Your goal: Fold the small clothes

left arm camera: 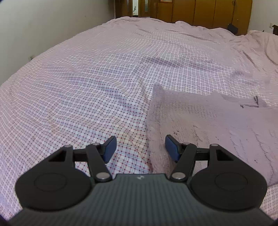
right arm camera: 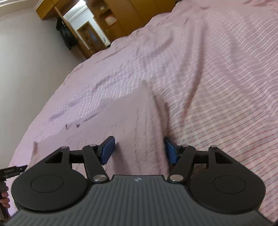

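So the left gripper point(left arm camera: 140, 147) has its blue-padded fingers spread wide with nothing between them, hovering low over the bed. The right gripper point(right arm camera: 139, 150) is the same: wide apart, empty, tipped at an angle to the bed, and its view is pretty smeared, so I can't make out fine detail there.

The thing to fold is a small pale lilac fuzzy garment point(left arm camera: 205, 125), some kind of fleecy knit, lying flat on the pink-and-white checked bedsheet point(left arm camera: 86, 87). From the left wrist view its near-left edge runs right up under the gripper: the right finger pad point(left arm camera: 171, 146) sits over the fabric while the left pad is over bare sheet, so the edge falls roughly between the fingers. I'd guess that's deliberate, lining up to pinch that side edge. There's a little label or tag bit point(left arm camera: 255, 100) at the far right end of the garment.

From the right wrist view the same garment point(right arm camera: 111, 121) spreads out ahead and to the left, with its right edge running between the fingers toward the camera. Looks to me like both hands are bracketing opposite sides, ready to grab and fold it over. Nothing's gripped yet though.

Wooden wardrobes point(left arm camera: 205, 12) are at the far end of the room.
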Demonstrator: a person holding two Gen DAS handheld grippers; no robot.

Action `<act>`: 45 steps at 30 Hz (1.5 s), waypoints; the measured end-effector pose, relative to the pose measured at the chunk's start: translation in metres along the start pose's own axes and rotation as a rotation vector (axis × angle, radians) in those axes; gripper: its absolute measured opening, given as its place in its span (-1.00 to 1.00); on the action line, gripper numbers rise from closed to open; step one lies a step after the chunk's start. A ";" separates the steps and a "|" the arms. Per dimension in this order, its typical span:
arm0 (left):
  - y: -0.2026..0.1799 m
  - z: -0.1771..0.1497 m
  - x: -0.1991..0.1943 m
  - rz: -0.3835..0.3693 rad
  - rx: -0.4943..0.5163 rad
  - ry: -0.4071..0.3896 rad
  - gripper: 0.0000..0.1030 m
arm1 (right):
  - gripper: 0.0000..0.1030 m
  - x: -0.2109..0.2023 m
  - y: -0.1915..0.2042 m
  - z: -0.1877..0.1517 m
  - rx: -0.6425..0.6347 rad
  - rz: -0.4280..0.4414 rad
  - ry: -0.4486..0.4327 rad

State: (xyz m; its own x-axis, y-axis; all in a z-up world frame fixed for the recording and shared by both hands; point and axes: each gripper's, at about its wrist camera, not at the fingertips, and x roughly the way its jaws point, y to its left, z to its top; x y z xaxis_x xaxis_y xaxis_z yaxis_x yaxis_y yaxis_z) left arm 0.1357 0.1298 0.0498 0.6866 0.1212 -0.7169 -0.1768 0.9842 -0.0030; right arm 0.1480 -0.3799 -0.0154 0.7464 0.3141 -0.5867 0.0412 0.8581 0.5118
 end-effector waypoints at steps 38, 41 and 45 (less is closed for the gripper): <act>-0.006 0.000 -0.018 0.012 0.112 0.068 0.23 | -0.43 -0.007 0.001 -0.003 0.225 0.140 -0.123; -0.004 0.001 -0.019 -0.003 0.115 0.071 0.23 | -0.43 -0.013 0.019 0.003 0.202 0.134 -0.137; 0.002 0.000 -0.023 -0.027 0.114 0.073 0.23 | -0.44 -0.022 0.050 0.009 0.126 0.116 -0.154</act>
State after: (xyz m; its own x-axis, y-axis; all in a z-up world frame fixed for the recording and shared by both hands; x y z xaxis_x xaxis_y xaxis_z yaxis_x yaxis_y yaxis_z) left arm 0.1198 0.1292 0.0661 0.6361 0.0884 -0.7665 -0.0748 0.9958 0.0528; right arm 0.1394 -0.3477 0.0285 0.8432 0.3340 -0.4212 0.0243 0.7591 0.6505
